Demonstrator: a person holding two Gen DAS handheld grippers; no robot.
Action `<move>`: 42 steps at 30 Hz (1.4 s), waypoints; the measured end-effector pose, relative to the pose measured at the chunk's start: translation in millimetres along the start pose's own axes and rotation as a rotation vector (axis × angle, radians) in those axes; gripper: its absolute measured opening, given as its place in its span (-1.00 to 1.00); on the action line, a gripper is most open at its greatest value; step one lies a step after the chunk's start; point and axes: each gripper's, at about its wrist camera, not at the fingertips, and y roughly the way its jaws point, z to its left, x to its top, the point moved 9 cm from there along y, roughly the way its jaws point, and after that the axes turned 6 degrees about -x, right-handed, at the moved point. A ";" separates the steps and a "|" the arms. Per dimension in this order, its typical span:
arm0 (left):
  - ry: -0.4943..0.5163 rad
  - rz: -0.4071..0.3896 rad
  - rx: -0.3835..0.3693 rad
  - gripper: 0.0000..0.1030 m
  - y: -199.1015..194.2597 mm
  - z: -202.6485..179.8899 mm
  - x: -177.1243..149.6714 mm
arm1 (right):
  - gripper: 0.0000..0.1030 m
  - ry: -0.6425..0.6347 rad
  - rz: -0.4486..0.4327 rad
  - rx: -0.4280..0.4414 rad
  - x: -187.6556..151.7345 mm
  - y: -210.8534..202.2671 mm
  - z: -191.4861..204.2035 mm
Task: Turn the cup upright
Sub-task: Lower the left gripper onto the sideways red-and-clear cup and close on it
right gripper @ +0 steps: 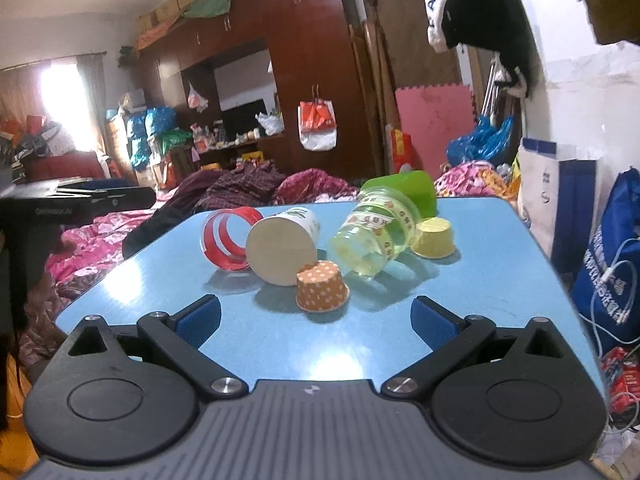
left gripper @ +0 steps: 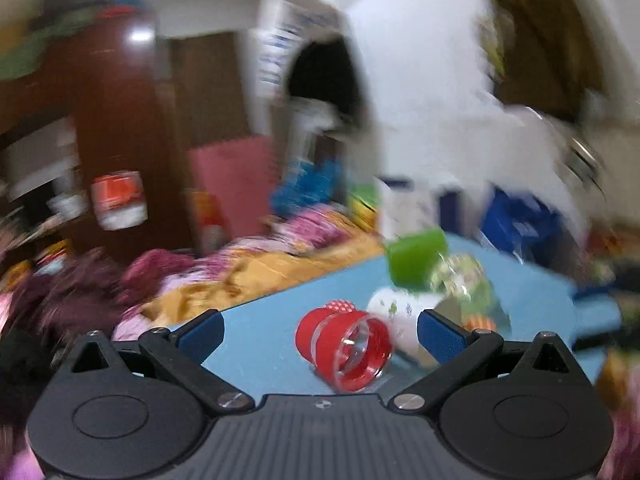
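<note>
The left claw (left gripper: 320, 334) is spread wide and holds nothing. In its blurred view, the red-banded clear cup (left gripper: 345, 345) lies on its side on the blue tabletop (left gripper: 260, 340), between the two blue pads and just ahead of them, with its open mouth turned toward the camera. A white printed cup (left gripper: 394, 308) lies just beside it at 2 o'clock, and a green cup (left gripper: 416, 258) stands farther back at 1 o'clock.

The right claw (right gripper: 316, 322) is also spread wide and holds nothing, positioned over the near part of the tabletop (right gripper: 480, 280). In this view:

- The red-banded clear cup (right gripper: 228, 238) lies on its side at 11 o'clock, touching the white printed cup (right gripper: 282, 250), which also lies on its side with its base toward the camera.
- An orange dotted paper cup (right gripper: 322, 286) sits mouth-down at 12 o'clock, nearest the claw.
- A clear printed jar (right gripper: 374, 236) lies tilted at 1 o'clock.
- A yellow paper cup (right gripper: 434, 238) sits mouth-down just beside the jar.
- The green cup (right gripper: 408, 192) stands behind the jar at the far edge.
</note>
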 end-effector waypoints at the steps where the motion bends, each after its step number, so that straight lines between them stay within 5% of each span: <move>1: 0.061 0.047 -0.093 1.00 5.4 4.5 2.0 | 0.99 0.008 0.016 0.007 4.2 7.6 0.5; 5: 0.328 0.197 -0.307 0.95 28.2 20.2 2.7 | 0.99 0.017 0.095 0.032 16.3 34.1 0.1; 13: 0.832 0.385 -0.507 0.82 78.6 24.0 -11.8 | 0.99 0.028 0.150 0.019 43.1 60.8 -12.4; 19: 1.091 0.556 -0.615 0.63 118.0 15.2 -22.3 | 0.99 -0.012 0.262 -0.023 39.6 78.2 -17.6; 22: 1.213 0.566 -0.655 0.61 120.0 9.8 -34.4 | 0.99 -0.020 0.278 -0.021 37.9 79.6 -16.6; 30: 1.275 0.471 -0.685 0.61 123.7 -4.8 -39.7 | 0.99 0.002 0.274 0.030 39.5 80.8 -14.3; 42: 1.319 0.456 -0.649 0.52 135.9 -26.5 -47.8 | 0.99 0.024 0.238 0.090 33.3 62.7 -15.2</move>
